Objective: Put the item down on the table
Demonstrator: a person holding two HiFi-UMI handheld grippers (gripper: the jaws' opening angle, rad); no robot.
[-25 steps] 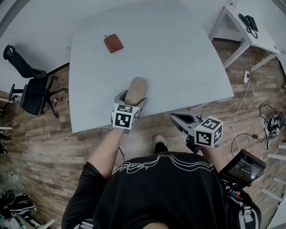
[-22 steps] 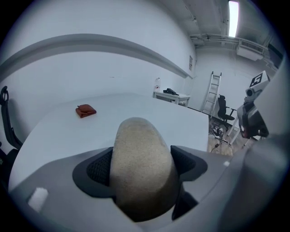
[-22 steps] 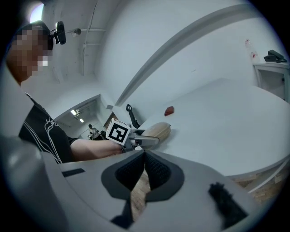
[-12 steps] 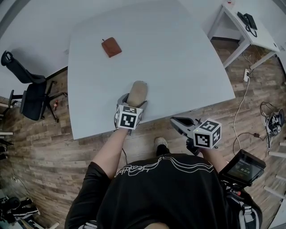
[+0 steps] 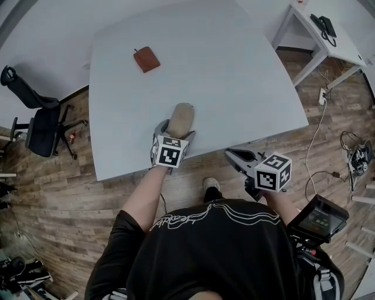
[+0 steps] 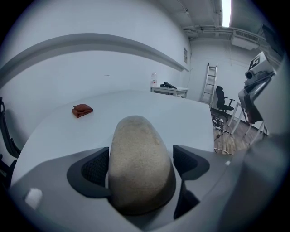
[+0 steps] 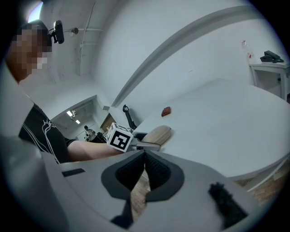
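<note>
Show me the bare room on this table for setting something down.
The whole right half of the table is bare, as is the stretch between the brown pouch and the beige item. Only the near edge around the item is crowded.

Wood-plank floor (image 5: pixel 53 193) all round a large white worktop (image 5: pixel 234 70). Black office chair (image 5: pixel 35 117) off its left edge. Small white side desk (image 5: pixel 347 54) at far right, black telephone (image 5: pixel 326 27) on top. Loose cables (image 5: pixel 353 159) on the planks nearby. Plain pale walls (image 6: pixel 90 68), ladder (image 6: pixel 210 84) at the back, strip light (image 6: pixel 225 11) overhead.
</note>
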